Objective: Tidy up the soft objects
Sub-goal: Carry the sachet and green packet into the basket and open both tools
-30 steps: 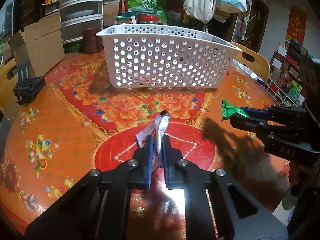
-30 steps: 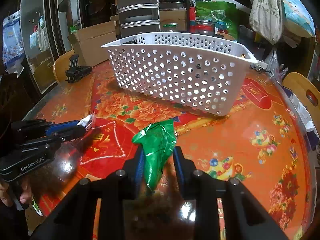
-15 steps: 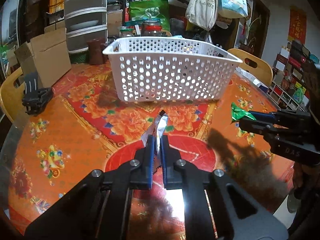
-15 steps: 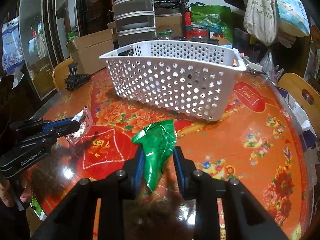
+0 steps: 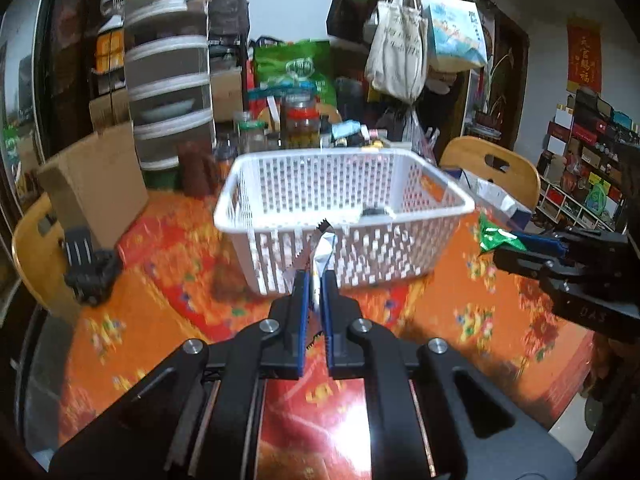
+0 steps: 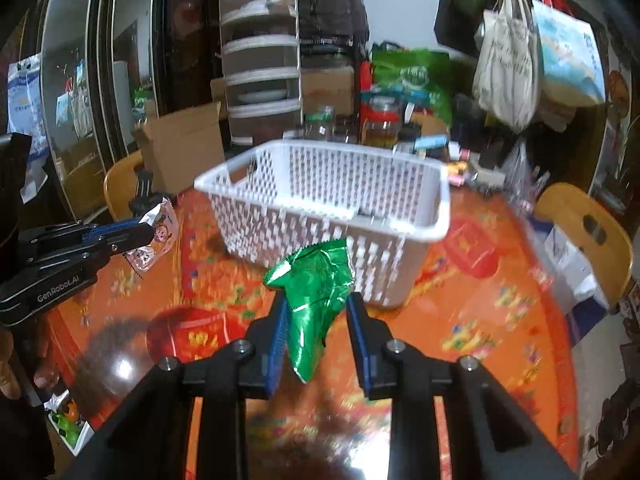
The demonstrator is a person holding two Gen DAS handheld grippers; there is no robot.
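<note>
Your left gripper [image 5: 314,280] pinches the white packet [image 5: 320,250] at fingertips | right gripper [image 6: 316,308] clamps the green packet [image 6: 316,284] | both raised before the basket [image 5: 340,204], ready for dropping.

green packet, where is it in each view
Left wrist: green packet at far right, mid-height, sticking out of the right gripper, right of the basket.
Right wrist: green packet at centre, between that gripper's fingers, in front of the basket.
Shared landmark: the white basket on the table.
</note>
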